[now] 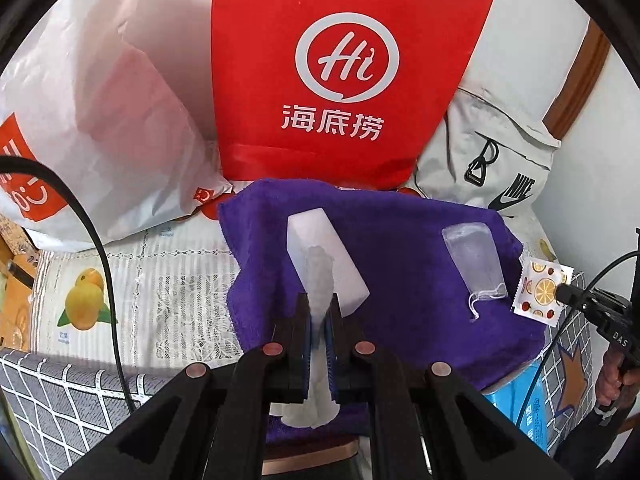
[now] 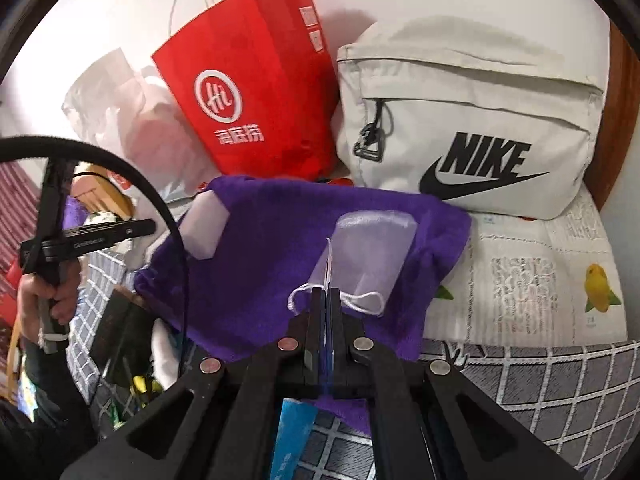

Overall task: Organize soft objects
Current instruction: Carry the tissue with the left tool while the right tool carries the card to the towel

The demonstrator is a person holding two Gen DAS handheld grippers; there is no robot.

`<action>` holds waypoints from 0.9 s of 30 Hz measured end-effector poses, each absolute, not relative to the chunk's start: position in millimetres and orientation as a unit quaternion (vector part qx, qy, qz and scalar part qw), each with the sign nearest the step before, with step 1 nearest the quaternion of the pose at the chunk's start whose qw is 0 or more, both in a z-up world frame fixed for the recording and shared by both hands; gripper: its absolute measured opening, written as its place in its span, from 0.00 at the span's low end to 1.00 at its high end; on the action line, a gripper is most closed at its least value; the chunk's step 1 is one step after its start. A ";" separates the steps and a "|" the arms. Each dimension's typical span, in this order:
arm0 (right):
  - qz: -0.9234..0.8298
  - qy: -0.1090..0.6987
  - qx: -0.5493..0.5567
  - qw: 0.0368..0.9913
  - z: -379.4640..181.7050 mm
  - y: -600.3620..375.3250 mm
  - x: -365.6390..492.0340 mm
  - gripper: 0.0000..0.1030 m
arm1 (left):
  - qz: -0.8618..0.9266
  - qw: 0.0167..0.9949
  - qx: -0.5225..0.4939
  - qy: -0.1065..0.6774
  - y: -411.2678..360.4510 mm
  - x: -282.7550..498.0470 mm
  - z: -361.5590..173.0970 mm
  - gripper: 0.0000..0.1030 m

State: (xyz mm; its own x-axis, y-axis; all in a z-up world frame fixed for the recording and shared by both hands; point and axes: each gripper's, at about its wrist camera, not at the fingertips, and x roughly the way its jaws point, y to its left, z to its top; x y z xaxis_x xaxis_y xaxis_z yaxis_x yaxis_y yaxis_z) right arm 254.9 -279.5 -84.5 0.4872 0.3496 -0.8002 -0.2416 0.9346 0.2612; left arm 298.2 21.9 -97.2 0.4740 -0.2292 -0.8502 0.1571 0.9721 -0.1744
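In the left wrist view, the left hand-held gripper [image 1: 320,312] is seen clamped on a white tissue [image 1: 320,280], held over a white foam block [image 1: 326,256] lying on the purple towel [image 1: 400,240]. The tissue would best be lowered gently and kept clear of the block.

In the right wrist view, the right hand-held gripper [image 2: 329,300] is clamped on a thin sachet edge [image 2: 329,268], above the mesh pouch [image 2: 368,252] on the towel. A red paper bag [image 2: 256,92] and grey Nike bag [image 2: 468,120] crowd the rear; the pouch's drawstring [image 2: 304,292] may snag.
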 end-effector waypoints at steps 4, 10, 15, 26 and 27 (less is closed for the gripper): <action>0.180 0.489 0.054 0.852 -94.6 -277.1 254.1 0.01 | -0.102 0.862 -0.029 0.496 22.2 299.7 -97.5 0.07; 0.186 0.521 0.059 0.831 -119.7 -276.2 262.0 0.01 | -0.108 0.856 -0.033 0.505 20.2 302.6 -104.7 0.07; 0.168 0.532 0.052 0.828 -127.0 -277.8 265.7 0.04 | -0.109 0.856 -0.042 0.503 19.5 305.1 -107.0 0.07; 0.151 0.510 0.021 0.846 -116.9 -277.3 260.4 0.34 | -0.097 0.848 -0.080 0.514 20.6 314.8 -122.8 0.07; 0.151 0.506 0.018 0.849 -114.7 -276.9 259.9 0.35 | -0.092 0.848 -0.079 0.517 20.7 315.7 -125.0 0.07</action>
